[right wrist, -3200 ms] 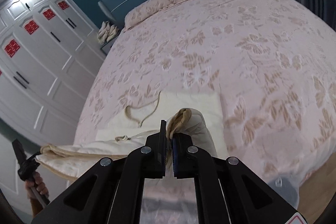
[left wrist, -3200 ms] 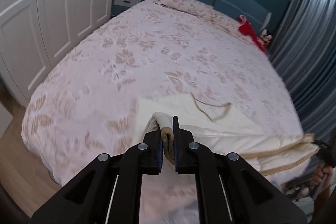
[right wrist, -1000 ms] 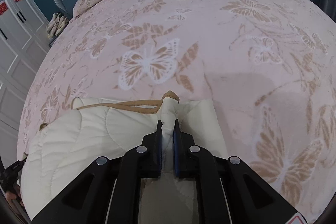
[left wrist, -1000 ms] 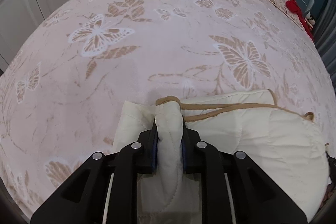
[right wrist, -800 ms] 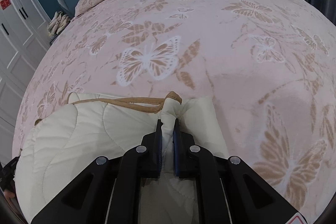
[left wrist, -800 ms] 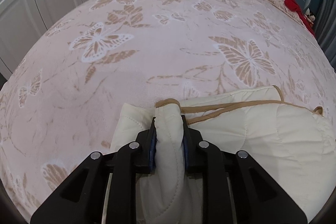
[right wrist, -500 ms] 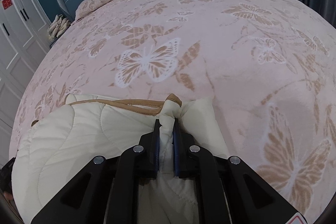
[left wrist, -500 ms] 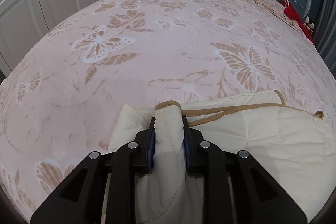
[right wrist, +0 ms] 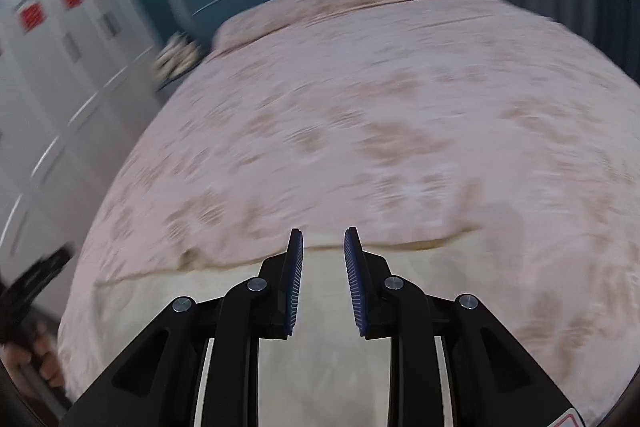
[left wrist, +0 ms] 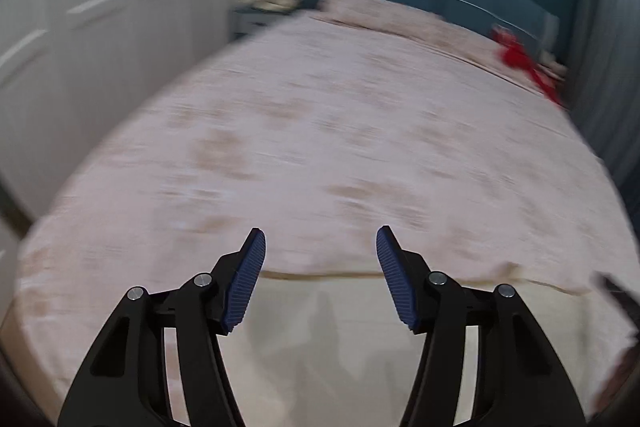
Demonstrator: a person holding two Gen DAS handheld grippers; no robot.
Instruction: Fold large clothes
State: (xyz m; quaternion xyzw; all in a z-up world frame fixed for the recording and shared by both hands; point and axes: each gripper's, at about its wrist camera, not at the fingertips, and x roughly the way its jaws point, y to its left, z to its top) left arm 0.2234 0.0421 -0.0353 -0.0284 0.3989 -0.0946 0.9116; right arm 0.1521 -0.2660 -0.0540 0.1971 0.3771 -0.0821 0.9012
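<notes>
Left wrist view is showing the left gripper (left wrist: 320, 259) spread wide, holding nothing, above one cream quilted garment (left wrist: 332, 339) lying on the pink bedspread (left wrist: 340, 147); the right gripper (right wrist: 323, 259) is likewise gaping empty.

A cream garment (left wrist: 344, 339) is lying below blue-padded black grippers; ahead, a pink bedspread (left wrist: 340, 147) is showing tan prints.

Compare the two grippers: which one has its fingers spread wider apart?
The left gripper: a broad stretch of bedspread and cream garment shows between its fingers, while the right gripper leaves only a narrow gap. Both are empty.
</notes>
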